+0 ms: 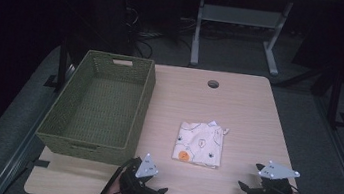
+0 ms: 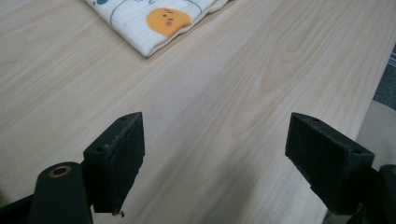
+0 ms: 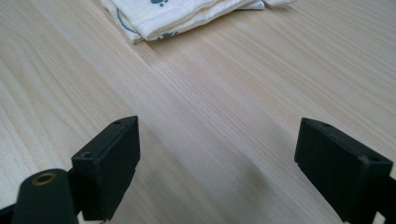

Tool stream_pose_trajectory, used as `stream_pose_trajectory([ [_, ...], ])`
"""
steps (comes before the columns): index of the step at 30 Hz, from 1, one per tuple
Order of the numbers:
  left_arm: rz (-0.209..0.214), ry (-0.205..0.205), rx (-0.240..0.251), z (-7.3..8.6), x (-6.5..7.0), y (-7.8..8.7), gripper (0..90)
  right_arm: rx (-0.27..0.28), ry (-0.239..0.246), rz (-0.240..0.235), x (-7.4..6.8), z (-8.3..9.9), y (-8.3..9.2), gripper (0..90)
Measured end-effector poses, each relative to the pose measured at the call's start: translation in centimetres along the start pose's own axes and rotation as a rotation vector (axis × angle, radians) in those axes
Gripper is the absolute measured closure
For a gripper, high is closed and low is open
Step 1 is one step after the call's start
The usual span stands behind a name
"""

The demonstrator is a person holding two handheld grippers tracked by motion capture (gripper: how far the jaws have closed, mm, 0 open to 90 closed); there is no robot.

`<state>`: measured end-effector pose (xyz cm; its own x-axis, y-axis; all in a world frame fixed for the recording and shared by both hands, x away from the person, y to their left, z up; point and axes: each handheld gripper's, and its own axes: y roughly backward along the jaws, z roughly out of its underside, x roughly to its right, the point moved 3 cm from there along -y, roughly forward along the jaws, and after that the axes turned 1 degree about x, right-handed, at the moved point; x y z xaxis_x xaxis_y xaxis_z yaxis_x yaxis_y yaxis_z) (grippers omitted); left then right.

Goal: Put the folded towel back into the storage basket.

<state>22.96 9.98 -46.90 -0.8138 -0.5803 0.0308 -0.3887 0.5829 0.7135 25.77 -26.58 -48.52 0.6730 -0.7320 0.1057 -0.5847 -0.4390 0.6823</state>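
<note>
A folded white cloth [image 1: 200, 143] with a printed pattern and an orange dot lies flat near the middle of the light wooden table [image 1: 239, 106]. My left gripper [image 1: 161, 192] rests near the front edge, below and left of the cloth, jaws wide open over bare wood. In the left gripper view the cloth [image 2: 154, 21] lies ahead, beyond the fingertips [image 2: 123, 154]. My right gripper [image 1: 248, 177] stands open at the front right, pointing left toward the cloth. The right gripper view has the cloth's folded edge [image 3: 182, 16] farther ahead, with nothing between the jaws.
A green woven basket [image 1: 61, 135] with handle slots stands empty on the table's left side. A round cable hole [image 1: 213, 84] sits at the table's far edge. Beyond the table are desk legs and cables on a dark floor.
</note>
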Motion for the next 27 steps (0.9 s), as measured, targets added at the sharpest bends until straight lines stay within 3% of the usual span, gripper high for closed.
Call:
stream_pose_trajectory([
  [7, 0.013, 0.008, 0.006, -0.7, 0.1, -0.4, 20.5, 0.006, -0.017, 0.003, 0.1, 0.1, 0.1, 13.7],
  [13, 0.006, -0.037, -0.021, -2.1, 0.6, -0.7, 20.9, 0.016, -0.025, 0.013, 0.3, 0.1, 0.4, 13.7],
  [18, 0.031, -0.041, -0.034, -3.8, 0.7, -1.2, 21.7, 0.021, -0.029, 0.015, 0.2, 0.1, 0.5, 13.7],
  [27, 0.023, -0.072, -0.083, -5.7, 0.5, -2.5, 22.7, 0.019, -0.026, 0.013, 0.2, 0.1, 0.4, 13.7],
])
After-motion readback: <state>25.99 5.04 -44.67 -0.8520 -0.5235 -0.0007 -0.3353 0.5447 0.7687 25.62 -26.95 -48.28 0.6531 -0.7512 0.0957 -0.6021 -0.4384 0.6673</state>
